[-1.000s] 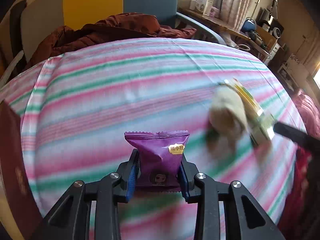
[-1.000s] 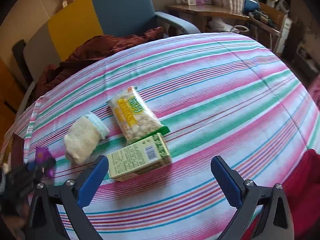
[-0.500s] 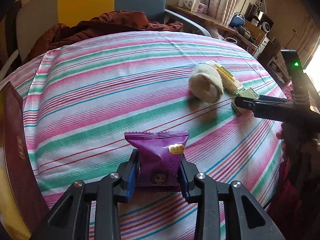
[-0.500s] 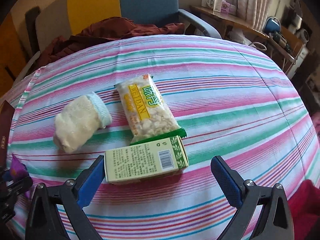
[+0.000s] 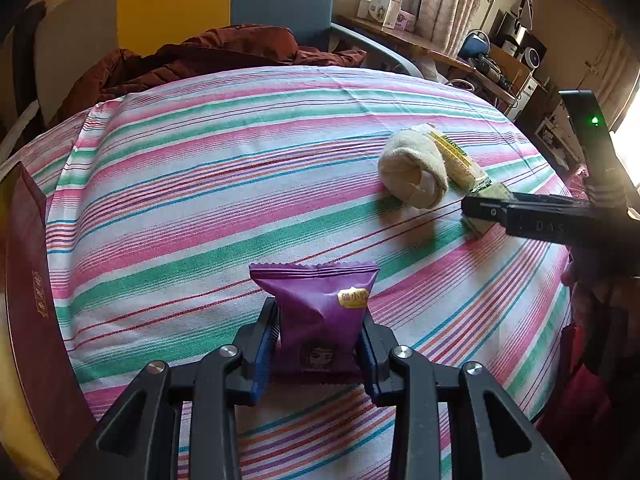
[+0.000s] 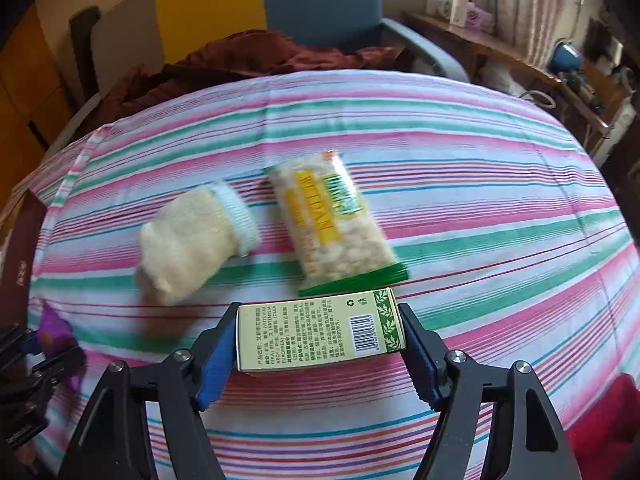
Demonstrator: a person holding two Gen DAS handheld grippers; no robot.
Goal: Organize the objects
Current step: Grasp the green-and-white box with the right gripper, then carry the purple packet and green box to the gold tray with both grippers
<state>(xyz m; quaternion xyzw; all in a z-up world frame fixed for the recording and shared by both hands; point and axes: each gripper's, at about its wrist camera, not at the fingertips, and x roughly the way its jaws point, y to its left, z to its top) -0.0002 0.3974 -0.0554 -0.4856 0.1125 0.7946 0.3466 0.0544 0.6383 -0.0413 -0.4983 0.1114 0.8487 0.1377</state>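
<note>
Left tongs (image 5: 319,354): closed on the purple snack packet (image 5: 318,312); the blue pads press both sides of its lower part and the packet stands upright between them, above the striped cloth (image 5: 224,184).
Right tongs (image 6: 318,346): the blue pads stand at both short ends of the green box (image 6: 320,334). They look to be touching it, but I cannot tell if they really press it or only frame it.
Green box: lies flat on the striped cloth, its printed side with the barcode facing up. In the left wrist view only a corner of it (image 5: 490,196) shows behind the black finger of the right tongs (image 5: 520,216).
Peanut bag (image 6: 332,220): a clear bag with yellow and green print, flat on the cloth, just behind the green box; its green edge is almost at the box.
Cream sock roll (image 6: 192,240): lies left of the peanut bag and close beside it; somewhat blurred in the right wrist view.
Table: covered by the striped cloth in pink, green and white.
Dark red box (image 5: 28,288): at the left edge of the table, well apart from the other things.
Behind the table: a dark red garment (image 5: 208,56) lies on a blue chair (image 5: 284,0).
</note>
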